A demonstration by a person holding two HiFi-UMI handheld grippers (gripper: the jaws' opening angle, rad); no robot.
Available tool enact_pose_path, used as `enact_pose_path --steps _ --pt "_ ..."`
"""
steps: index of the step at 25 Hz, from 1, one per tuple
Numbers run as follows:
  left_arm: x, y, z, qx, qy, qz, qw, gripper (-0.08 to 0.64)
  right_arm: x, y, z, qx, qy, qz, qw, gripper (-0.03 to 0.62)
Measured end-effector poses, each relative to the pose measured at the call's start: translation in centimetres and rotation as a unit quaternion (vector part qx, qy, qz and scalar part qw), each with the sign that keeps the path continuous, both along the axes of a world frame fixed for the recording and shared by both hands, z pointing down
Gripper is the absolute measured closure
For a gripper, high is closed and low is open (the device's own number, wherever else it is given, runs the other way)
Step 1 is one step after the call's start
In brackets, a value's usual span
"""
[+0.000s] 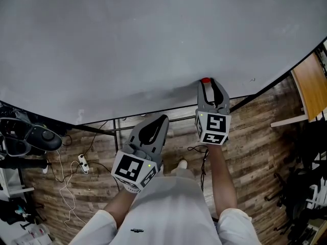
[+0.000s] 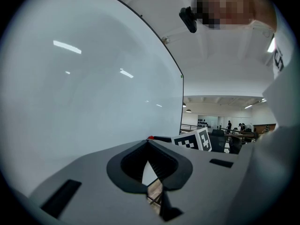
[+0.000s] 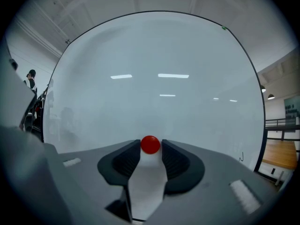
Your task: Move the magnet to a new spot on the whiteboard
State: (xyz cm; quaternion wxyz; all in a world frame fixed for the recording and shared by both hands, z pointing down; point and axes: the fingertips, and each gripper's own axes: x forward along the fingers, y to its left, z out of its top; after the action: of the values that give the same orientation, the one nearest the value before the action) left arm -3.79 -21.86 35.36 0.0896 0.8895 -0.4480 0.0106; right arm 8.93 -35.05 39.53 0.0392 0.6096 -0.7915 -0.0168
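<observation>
Task looks mid-way to nearly done, can't tell which: the magnet (image 3: 150,144), a small glossy red round disc, sits on the whiteboard (image 3: 164,55) near its bottom edge. The right gripper (image 3: 151,147) flanks it closely w/ jaws seemingly eased off, not clamped. The left gripper (image 2: 148,140) is clenched on nothing, off the whiteboard; prob. only pulling back is left.

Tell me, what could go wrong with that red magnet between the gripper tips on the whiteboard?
The red magnet sits at the very tips of the right hand-held gripper; any hold there is shallow, so it might slip and drop. In the head view it lies close to the whiteboard's lower edge, so a downward nudge could push it off.
</observation>
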Motion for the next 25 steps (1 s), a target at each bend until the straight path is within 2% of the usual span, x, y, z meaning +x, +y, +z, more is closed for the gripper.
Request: enact_pose_path --steps 9,25 --pt "0.2 0.9 -0.3 0.006 0.003 0.009 0.9999 0.554 0.6 3.4 -1.9 0.020 -0.003 -0.004 1.000 0.451" --pt "-0.3 3.3 -0.8 0.016 0.010 0.014 0.9997 0.554 0.9 13.8 -5.1 0.046 0.002 -0.016 0.999 0.453"
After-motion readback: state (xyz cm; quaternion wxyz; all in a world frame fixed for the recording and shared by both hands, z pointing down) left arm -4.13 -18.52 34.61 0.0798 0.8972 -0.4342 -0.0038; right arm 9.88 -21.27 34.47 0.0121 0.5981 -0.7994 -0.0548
